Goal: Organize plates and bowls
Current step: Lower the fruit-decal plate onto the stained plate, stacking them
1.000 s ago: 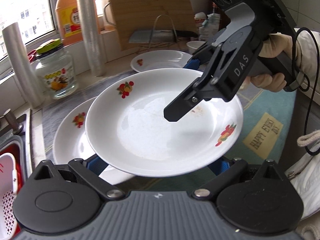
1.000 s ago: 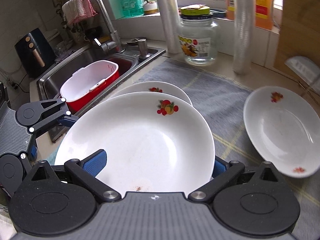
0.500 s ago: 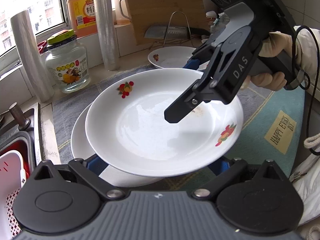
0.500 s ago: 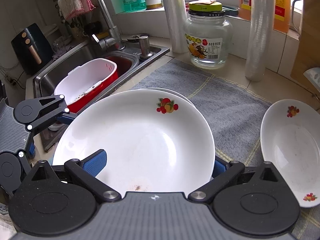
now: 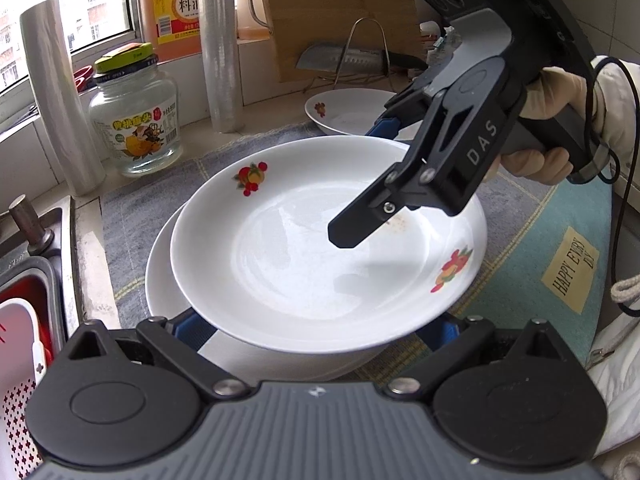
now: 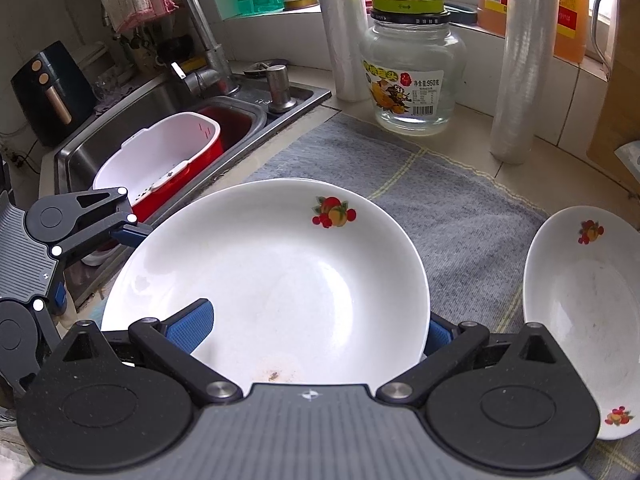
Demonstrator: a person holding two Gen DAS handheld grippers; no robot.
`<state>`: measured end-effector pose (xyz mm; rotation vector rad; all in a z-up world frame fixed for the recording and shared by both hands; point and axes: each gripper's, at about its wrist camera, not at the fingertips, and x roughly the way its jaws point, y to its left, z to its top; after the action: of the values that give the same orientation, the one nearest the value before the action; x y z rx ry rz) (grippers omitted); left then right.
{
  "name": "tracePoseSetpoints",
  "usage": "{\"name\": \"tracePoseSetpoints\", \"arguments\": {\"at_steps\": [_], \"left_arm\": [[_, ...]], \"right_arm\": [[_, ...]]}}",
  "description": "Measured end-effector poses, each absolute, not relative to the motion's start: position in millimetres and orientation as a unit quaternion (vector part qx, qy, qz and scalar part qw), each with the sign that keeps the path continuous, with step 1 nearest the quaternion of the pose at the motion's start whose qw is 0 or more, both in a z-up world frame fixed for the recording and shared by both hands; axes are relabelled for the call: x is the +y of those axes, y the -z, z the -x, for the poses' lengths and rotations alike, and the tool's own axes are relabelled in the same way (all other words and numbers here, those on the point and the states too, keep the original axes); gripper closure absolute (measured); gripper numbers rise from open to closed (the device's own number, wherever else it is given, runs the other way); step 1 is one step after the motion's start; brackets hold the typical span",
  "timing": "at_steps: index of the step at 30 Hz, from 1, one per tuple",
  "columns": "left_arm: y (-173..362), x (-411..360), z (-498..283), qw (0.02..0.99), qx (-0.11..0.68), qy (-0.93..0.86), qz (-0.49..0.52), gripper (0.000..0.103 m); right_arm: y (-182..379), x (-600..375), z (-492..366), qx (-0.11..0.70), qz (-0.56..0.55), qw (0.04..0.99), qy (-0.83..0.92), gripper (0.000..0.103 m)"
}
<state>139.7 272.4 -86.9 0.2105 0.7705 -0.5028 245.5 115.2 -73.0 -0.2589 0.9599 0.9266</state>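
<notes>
A white deep plate with fruit prints [image 5: 304,248] is held between both grippers, over a second like plate [image 5: 168,284] lying on the grey mat. My left gripper [image 5: 316,326] grips its near rim, one finger under it. My right gripper [image 5: 384,176] grips the far rim, one finger [image 5: 360,224] over the inside. In the right wrist view the held plate [image 6: 280,272] fills the middle, my right gripper [image 6: 316,332] is on its rim and the left gripper [image 6: 132,234] is at its left edge. A third plate [image 6: 588,312] lies at the right.
A glass jar [image 5: 134,120], two plastic-wrap rolls [image 5: 220,44], an oil bottle [image 5: 176,4], a cutting board [image 5: 340,8] and a knife rack [image 5: 352,60] stand along the back. A sink [image 6: 136,136] with a red-and-white basket [image 6: 160,160] lies to the left.
Both grippers have carried the held plate leftward over the lower plate, which now shows only as a narrow crescent. The third plate has drifted further to the right.
</notes>
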Motion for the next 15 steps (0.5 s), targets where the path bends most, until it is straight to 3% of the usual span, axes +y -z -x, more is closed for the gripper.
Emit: {"name": "tracePoseSetpoints", "arguments": {"at_steps": [15], "left_arm": [[89,278,-154,0.870,0.409,0.266,-0.067,0.002]], "right_arm": [[76,120,-253,0.457,0.126,0.775,-0.419,0.000]]}}
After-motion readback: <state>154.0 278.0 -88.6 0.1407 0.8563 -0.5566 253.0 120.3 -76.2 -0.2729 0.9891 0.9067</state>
